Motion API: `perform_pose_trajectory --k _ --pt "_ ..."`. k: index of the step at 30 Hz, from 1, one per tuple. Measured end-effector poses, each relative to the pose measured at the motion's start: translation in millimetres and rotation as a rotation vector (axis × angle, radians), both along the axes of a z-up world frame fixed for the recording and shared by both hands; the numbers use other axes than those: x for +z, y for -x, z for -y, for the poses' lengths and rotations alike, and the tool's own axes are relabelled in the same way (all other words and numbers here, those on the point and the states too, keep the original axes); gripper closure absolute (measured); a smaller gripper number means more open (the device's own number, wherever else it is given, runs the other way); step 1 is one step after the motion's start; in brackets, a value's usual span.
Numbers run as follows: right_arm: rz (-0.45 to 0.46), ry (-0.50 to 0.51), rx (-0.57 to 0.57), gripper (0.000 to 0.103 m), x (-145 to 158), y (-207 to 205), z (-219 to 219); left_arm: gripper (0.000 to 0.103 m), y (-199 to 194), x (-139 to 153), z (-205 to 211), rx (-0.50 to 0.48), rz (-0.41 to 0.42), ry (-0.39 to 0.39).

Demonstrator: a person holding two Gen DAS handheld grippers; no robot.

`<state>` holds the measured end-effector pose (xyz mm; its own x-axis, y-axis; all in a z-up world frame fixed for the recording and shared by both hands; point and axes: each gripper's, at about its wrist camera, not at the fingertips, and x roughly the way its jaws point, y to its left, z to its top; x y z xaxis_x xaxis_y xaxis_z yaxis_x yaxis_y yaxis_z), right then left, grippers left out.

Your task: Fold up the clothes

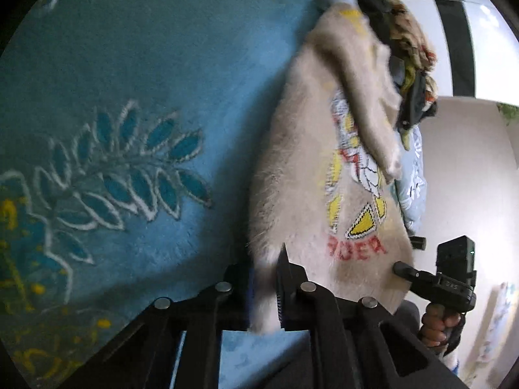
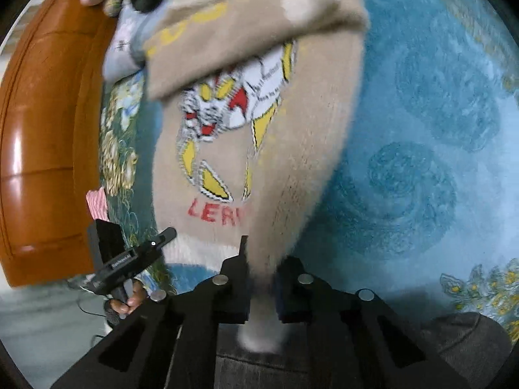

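A fuzzy beige sweater (image 1: 301, 168) with a white, red and yellow cartoon print and red letters is held up over the blue blanket (image 1: 146, 81). My left gripper (image 1: 264, 291) is shut on one bottom corner of it. My right gripper (image 2: 262, 291) is shut on the other bottom corner of the sweater (image 2: 259, 123). A sleeve is folded across the print near the top. The right gripper also shows in the left wrist view (image 1: 405, 267), and the left gripper in the right wrist view (image 2: 165, 236).
A pile of other clothes (image 1: 408, 52) lies beyond the sweater's top. An orange-brown wooden bed frame (image 2: 48, 129) runs along the blanket's edge (image 2: 421, 129). White floor (image 1: 467, 175) lies beside the bed.
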<state>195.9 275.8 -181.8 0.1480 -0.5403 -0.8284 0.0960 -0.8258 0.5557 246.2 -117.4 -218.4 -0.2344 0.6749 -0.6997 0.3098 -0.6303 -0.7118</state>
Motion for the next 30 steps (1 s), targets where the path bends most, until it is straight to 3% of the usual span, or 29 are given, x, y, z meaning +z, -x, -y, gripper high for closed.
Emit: perform_pose_trajectory --k 6,11,14,18,25,30 --pt "-0.112 0.102 -0.051 0.094 52 -10 -18 0.094 1 77 16 0.009 -0.168 0.011" --pt "-0.129 0.162 0.001 0.094 78 -41 -23 0.094 -23 117 31 -0.014 -0.194 -0.001" --pt "-0.073 0.212 -0.047 0.094 73 -44 -34 0.094 -34 111 44 0.025 -0.155 -0.054" --pt "0.006 0.312 -0.196 0.094 52 -23 -48 0.094 -7 87 47 0.108 -0.1 -0.13" --pt "0.158 0.441 -0.494 0.093 4 35 -69 0.093 92 76 37 0.183 -0.105 -0.243" --pt "0.203 0.406 -0.619 0.091 -24 63 -69 0.093 170 52 11 0.211 -0.047 -0.249"
